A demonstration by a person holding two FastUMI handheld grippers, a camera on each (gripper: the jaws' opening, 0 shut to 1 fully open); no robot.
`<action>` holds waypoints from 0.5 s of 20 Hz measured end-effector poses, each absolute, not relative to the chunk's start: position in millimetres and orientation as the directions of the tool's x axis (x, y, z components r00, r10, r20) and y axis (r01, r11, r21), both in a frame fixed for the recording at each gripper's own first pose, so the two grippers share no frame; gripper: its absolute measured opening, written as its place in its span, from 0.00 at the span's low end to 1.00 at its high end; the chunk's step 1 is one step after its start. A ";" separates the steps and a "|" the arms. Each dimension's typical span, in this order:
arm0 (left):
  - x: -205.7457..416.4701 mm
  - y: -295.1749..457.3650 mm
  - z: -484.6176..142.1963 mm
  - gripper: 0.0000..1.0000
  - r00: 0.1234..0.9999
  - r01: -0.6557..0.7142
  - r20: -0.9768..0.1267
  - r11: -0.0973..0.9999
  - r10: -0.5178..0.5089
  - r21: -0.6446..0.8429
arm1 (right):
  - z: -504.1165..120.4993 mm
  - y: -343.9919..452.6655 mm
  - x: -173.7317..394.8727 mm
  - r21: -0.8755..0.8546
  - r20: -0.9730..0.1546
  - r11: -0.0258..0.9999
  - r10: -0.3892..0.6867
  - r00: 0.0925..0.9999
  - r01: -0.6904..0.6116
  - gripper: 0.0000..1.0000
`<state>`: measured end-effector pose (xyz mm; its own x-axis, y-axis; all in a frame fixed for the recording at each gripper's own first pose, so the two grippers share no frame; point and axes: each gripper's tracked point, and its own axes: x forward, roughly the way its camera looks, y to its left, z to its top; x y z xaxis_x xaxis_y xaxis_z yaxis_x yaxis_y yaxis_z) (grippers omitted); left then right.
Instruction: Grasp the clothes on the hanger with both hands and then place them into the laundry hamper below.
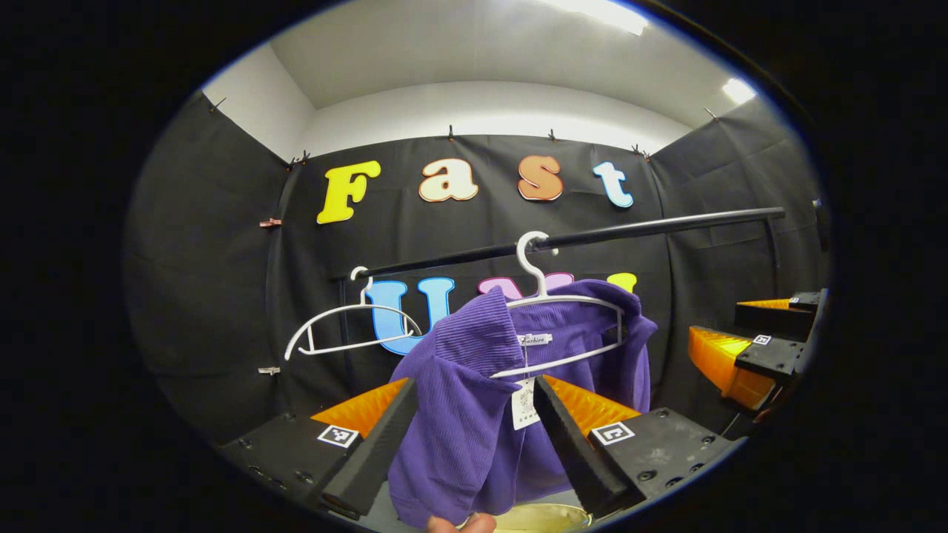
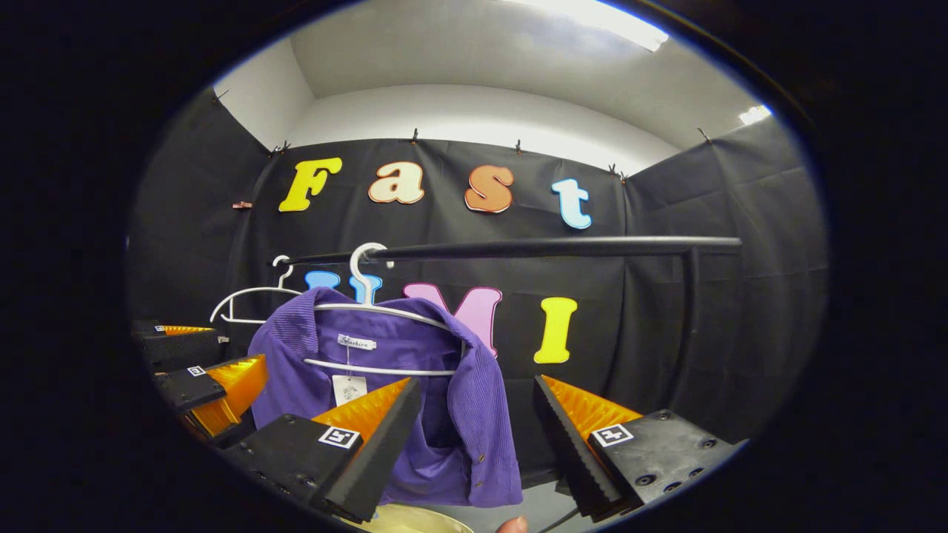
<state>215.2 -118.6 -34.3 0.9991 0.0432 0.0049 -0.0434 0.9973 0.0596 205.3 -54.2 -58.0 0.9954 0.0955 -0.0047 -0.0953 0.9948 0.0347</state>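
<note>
A purple ribbed garment (image 1: 459,414) hangs on a white hanger (image 1: 566,302) from a black rail (image 1: 592,238). My left gripper (image 1: 474,389) is open, its fingers on either side of the garment's collar and shoulder, not pressing it. In the right gripper view the same garment (image 2: 392,355) hangs left of centre. My right gripper (image 2: 475,385) is open too, with the garment's right edge between its fingers. Each view shows the other gripper off to the side: the right gripper (image 1: 740,329) and the left gripper (image 2: 207,355). A pale hamper rim (image 1: 537,518) (image 2: 415,523) lies below.
An empty white hanger (image 1: 348,326) (image 2: 252,296) hangs on the rail to the left of the garment. The rail's upright post (image 2: 692,296) stands at the right. Black cloth walls close in the booth on three sides.
</note>
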 end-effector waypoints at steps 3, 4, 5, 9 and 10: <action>249.8 -118.8 -46.8 0.98 0.995 -0.096 -0.005 0.993 0.096 0.062 | -75.5 -58.1 233.0 0.040 -0.021 0.993 0.108 0.994 -0.107 0.97; 260.3 -117.7 -49.9 0.99 0.993 -0.119 -0.007 0.991 0.119 0.064 | -78.4 -58.2 241.2 0.039 -0.019 0.993 0.112 0.993 -0.112 0.97; 270.1 -117.4 -54.5 0.99 0.989 -0.143 -0.012 0.987 0.144 0.066 | -81.2 -58.8 248.8 0.036 -0.020 0.992 0.118 0.993 -0.117 0.97; 297.1 -118.7 -64.8 0.98 0.981 -0.193 -0.012 0.977 0.195 0.094 | -87.5 -51.8 276.2 0.037 -0.004 0.989 0.142 0.990 -0.142 0.97; 300.1 -120.6 -65.4 0.98 0.979 -0.200 -0.008 0.974 0.201 0.103 | -88.4 -49.4 282.3 0.039 0.000 0.988 0.147 0.989 -0.147 0.97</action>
<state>300.1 -120.6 -65.4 0.9795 0.2015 -0.0076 -0.1997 0.9745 0.1026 282.3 -49.4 -88.4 0.9892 0.1466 0.0002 -0.1465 0.9884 0.0392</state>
